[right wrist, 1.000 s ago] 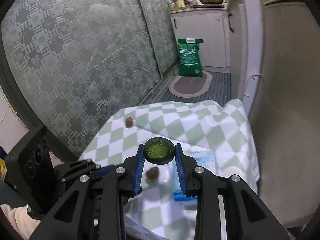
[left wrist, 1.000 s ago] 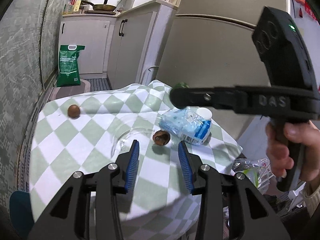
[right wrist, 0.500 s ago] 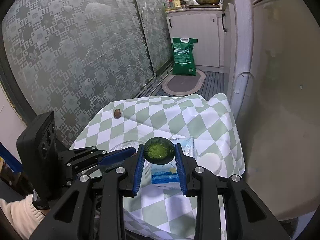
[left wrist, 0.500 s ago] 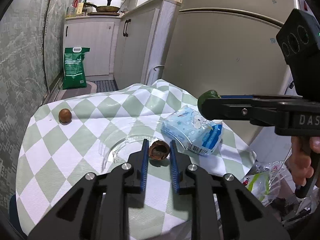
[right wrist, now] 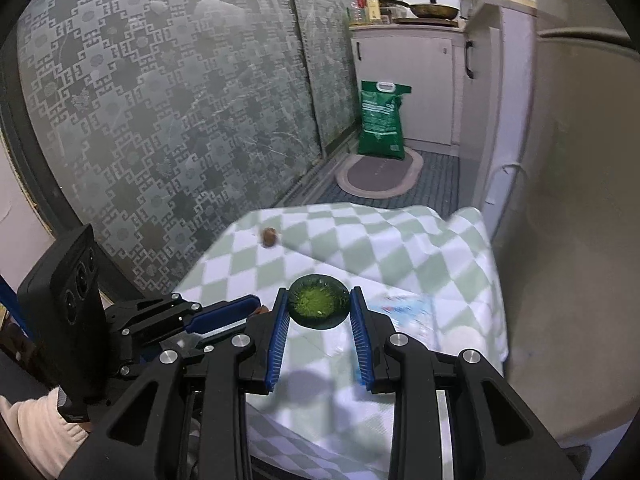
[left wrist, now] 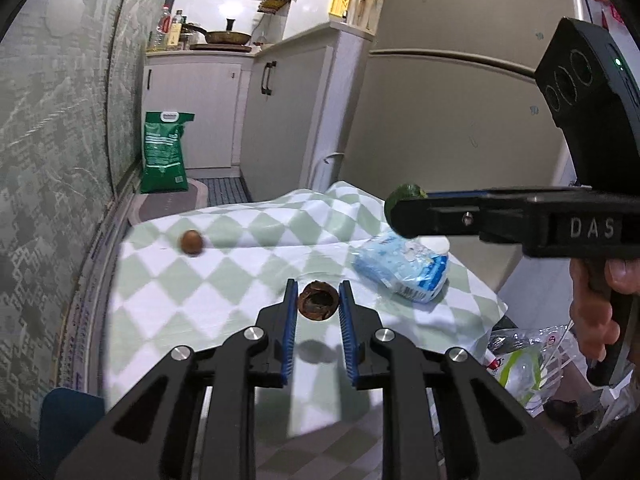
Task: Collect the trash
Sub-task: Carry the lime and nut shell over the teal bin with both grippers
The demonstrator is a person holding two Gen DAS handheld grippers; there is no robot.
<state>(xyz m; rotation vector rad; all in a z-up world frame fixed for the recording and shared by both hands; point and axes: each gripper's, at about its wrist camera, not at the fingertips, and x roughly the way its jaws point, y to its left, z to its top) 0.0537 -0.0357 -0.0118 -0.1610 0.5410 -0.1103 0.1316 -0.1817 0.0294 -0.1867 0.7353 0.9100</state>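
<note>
Carrying phase: left gripper (left wrist: 318, 306) clamped on brown nut shell (left wrist: 318, 301), lifted above checkered tablecloth (left wrist: 248, 240); right gripper (right wrist: 319, 307) clamped on green fruit half (right wrist: 319, 301). Next move, judged: transfer both to plastic trash bag (left wrist: 524, 364), lower right of left gripper, then release. Remaining: whole nut (left wrist: 191, 242) far left; blue tissue pack (left wrist: 402, 270) ahead right. Right gripper body crosses direct path.

Right gripper (right wrist: 319, 307) clamps green peel (right wrist: 319, 306) above checked table (right wrist: 400, 248); nut (right wrist: 269, 236) far left.
</note>
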